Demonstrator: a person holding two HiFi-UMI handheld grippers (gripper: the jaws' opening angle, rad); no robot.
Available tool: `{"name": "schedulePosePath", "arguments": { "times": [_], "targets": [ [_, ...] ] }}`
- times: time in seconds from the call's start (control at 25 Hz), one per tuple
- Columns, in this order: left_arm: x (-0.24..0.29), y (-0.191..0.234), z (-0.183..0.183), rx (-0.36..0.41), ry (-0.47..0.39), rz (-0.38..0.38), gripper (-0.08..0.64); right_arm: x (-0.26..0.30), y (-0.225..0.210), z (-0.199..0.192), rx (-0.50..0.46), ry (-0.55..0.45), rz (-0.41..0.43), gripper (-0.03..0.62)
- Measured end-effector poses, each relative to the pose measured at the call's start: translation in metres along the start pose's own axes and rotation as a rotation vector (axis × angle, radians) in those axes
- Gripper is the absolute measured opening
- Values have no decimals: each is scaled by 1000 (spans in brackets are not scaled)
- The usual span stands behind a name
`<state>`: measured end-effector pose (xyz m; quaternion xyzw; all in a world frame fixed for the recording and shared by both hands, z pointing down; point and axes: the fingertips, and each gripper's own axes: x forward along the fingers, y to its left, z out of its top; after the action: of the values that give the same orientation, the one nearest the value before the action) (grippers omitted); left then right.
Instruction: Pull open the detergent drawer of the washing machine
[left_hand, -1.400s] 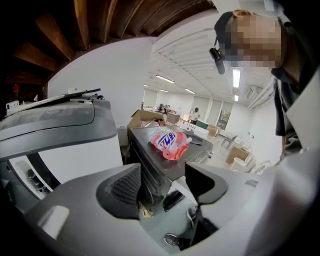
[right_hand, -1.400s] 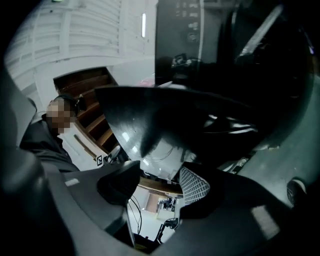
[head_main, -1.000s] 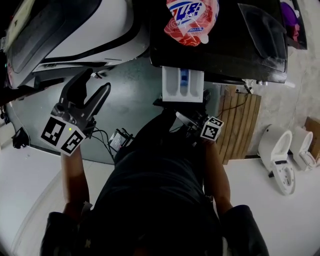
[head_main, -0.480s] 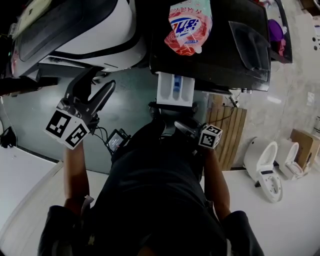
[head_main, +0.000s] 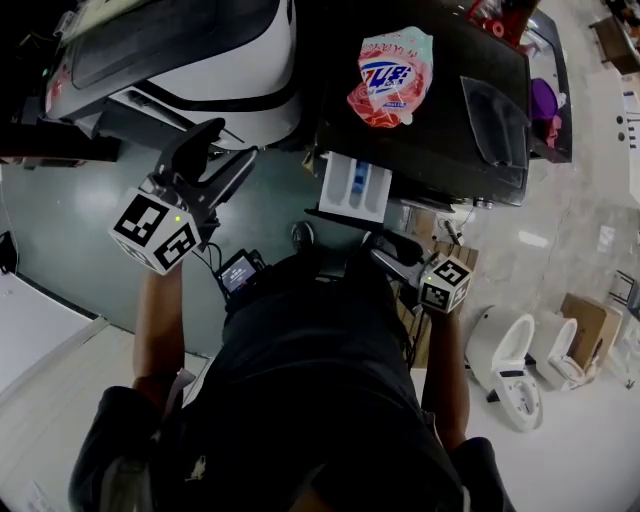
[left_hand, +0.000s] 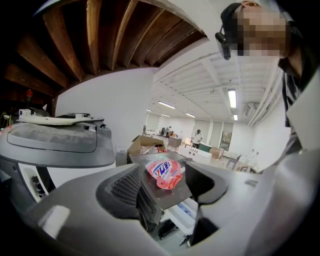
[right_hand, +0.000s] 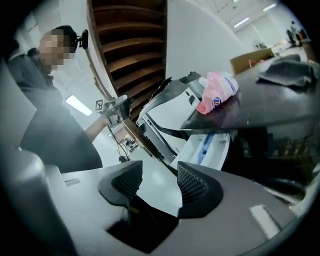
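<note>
- Right claw (right_hand: 160, 182) stands with its jaws apart and nothing between the ribbed pads, so it grips nothing, which suits a handle that needs no more pulling
- Ahead of that claw and a little above it, the detergent drawer (right_hand: 210, 147) sticks out from the front of the black washing machine (head_main: 440, 120) with its white and blue compartments open to view; judged from this, the pull looks done
- Claw and drawer are apart, not touching: the head view has the claw just below the drawer front, close to the person's body, which reads as a resting posture, not a reach
- Left claw (head_main: 232, 145) is also spread wide and empty; the drawer lies well off to its right, and it hangs over the floor (head_main: 90, 200) in front of the two machines, probably kept clear because one claw is enough for a drawer
- Beyond the left claw sits a white machine (head_main: 200, 60), which it does not touch
- A pink detergent bag (head_main: 392, 78) lies on the black machine's top, above and beyond the drawer as seen from either claw, likely handy for filling the compartments
</note>
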<state>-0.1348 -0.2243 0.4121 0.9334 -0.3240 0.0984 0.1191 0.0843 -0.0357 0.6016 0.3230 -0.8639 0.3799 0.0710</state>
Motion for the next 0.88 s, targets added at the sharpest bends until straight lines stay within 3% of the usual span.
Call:
{"name": "schedulePosePath", "arguments": {
  "times": [0.28, 0.44, 0.6, 0.88],
  "targets": [
    [-12, -3, 14, 1, -58, 7, 328, -26, -3, 62, -253, 47, -224, 176],
    [-20, -2, 22, 8, -80, 24, 328, -47, 14, 130, -329, -78, -298, 133],
    [-29, -1, 29, 17, -98, 40, 328, -74, 48, 197, -421, -193, -350, 133],
    [-37, -14, 40, 63, -110, 38, 328, -121, 92, 280, -553, -335, -504, 133]
  ]
}}
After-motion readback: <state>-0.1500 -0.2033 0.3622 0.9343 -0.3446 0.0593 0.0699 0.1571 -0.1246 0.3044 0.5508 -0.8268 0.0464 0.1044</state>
